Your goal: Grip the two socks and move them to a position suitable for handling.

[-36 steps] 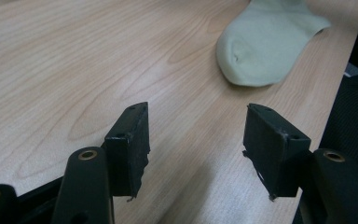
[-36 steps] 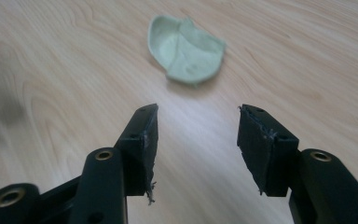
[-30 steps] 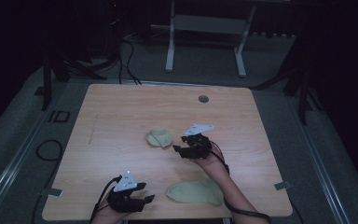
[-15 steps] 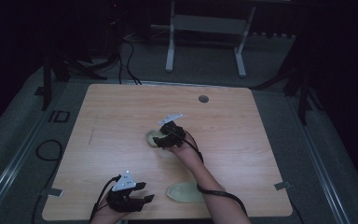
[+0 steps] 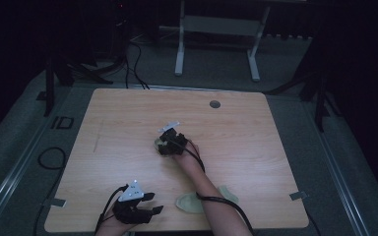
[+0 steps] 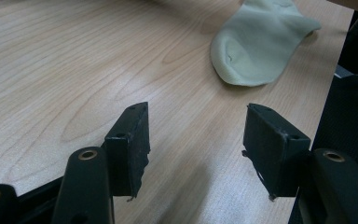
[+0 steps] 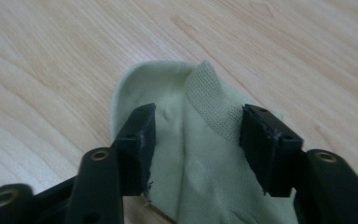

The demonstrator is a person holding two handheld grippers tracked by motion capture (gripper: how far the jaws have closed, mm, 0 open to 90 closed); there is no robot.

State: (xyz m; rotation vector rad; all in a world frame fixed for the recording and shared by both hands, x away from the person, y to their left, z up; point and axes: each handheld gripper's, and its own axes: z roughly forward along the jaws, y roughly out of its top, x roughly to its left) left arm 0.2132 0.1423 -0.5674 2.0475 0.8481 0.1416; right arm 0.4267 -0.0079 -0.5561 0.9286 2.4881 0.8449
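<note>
Dim overhead view, bright close-ups

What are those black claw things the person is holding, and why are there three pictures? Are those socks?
Those are grippers: hand-held tools with two black jaws that pinch things. A person holds one in each hand at a wooden table. The big picture looks down from above. The other two come from small cameras riding on each gripper, looking along its jaws.

Yes, they look like socks, pale green. One sock lies near the front edge of the table, partly under the person's arm. The left gripper rests near it with its jaws open and nothing between them.

The right gripper has reached to the middle of the table, over the other sock. Its jaws sit on either side of the cloth, but they do not seem to pinch it yet.
</note>
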